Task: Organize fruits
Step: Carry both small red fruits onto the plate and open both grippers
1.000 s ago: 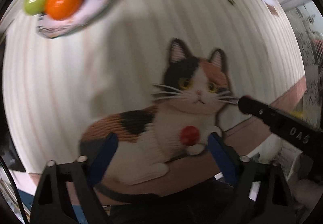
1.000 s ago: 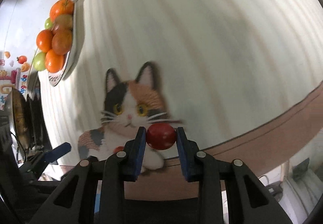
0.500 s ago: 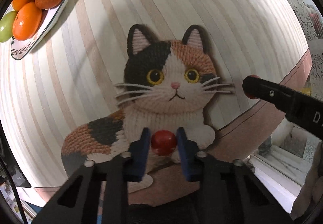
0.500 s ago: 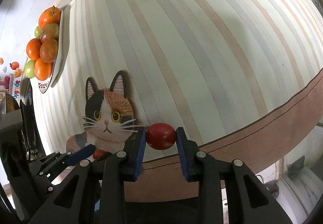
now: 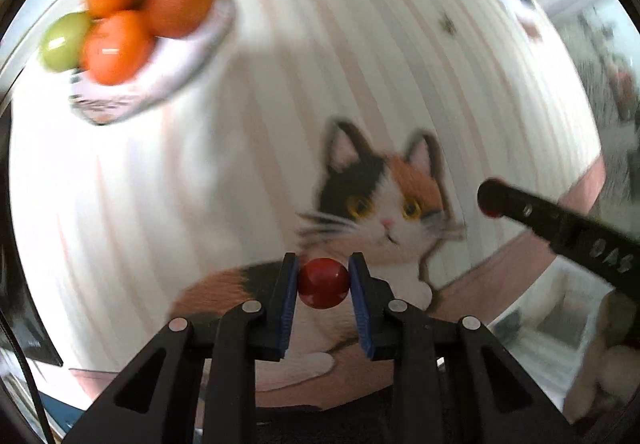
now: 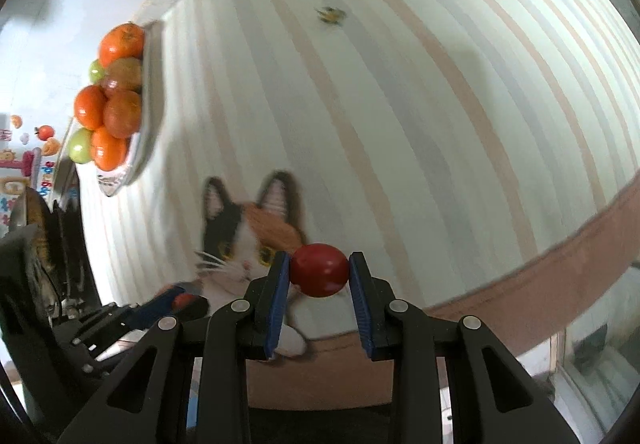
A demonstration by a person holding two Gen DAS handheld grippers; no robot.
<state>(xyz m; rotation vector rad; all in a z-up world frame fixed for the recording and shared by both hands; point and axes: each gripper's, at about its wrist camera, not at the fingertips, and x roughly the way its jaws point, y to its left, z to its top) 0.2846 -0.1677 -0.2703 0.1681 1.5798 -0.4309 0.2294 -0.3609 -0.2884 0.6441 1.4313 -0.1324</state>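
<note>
While pinched: left gripper holds tomato; right gripper holds another.
Handling: light, smooth, bruisable; grip mid-girth gently.

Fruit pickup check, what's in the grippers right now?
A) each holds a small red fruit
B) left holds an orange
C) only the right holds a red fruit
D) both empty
A: the left gripper is shut on a small red fruit, and the right gripper on another red fruit.

Glossy, smooth red tomato between ribbed blue pads (matt black tongs); cat mat beneath looks woven.
</note>
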